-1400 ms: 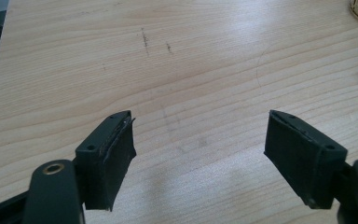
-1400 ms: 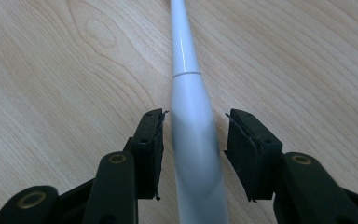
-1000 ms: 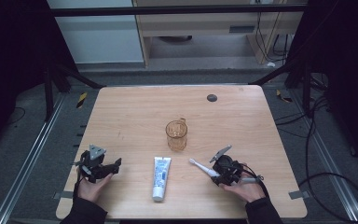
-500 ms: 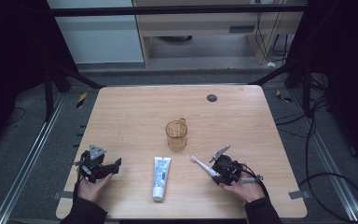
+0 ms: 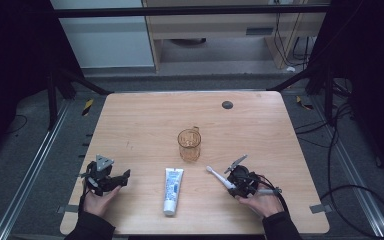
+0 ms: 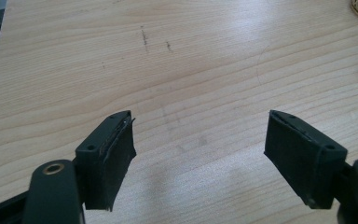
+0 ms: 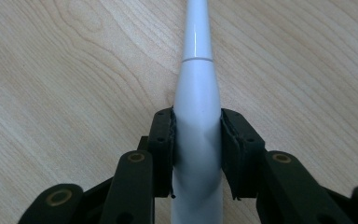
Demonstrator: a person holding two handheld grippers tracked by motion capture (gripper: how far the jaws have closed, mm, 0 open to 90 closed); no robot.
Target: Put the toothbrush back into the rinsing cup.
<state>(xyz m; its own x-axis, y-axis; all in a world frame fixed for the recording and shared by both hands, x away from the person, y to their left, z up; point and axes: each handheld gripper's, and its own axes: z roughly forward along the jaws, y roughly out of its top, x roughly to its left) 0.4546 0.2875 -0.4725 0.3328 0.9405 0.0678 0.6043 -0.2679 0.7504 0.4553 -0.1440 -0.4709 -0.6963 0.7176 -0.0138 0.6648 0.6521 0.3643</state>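
Gripping the white toothbrush [image 7: 196, 135] low on its thick handle, the right tongs [image 7: 196, 140] have just been closing, and both pads now press its flanks. Handle is smooth, glossy plastic, tapering past a seam into a thin neck that runs ahead of the tongs, over the worktop [image 5: 145, 125]; in the high view the brush [image 5: 219, 177] lies flat, head pointing away from the right tongs [image 5: 236, 186], towards the toothpaste tube.

Left tongs [image 6: 198, 154] stand wide with nothing between the pads, over bare pale wood grain; in the high view they [image 5: 120, 179] rest well apart from the brush.

Just beyond the brush head: amber see-through cup [image 5: 189, 144], ribbed, with handle. Beside it: flat white-and-blue toothpaste tube [image 5: 172, 190].

Risks, as I judge them: slick tapered handle may slide or pivot in the pads on lifting; the long neck could swing and clip the light cup, tipping it.
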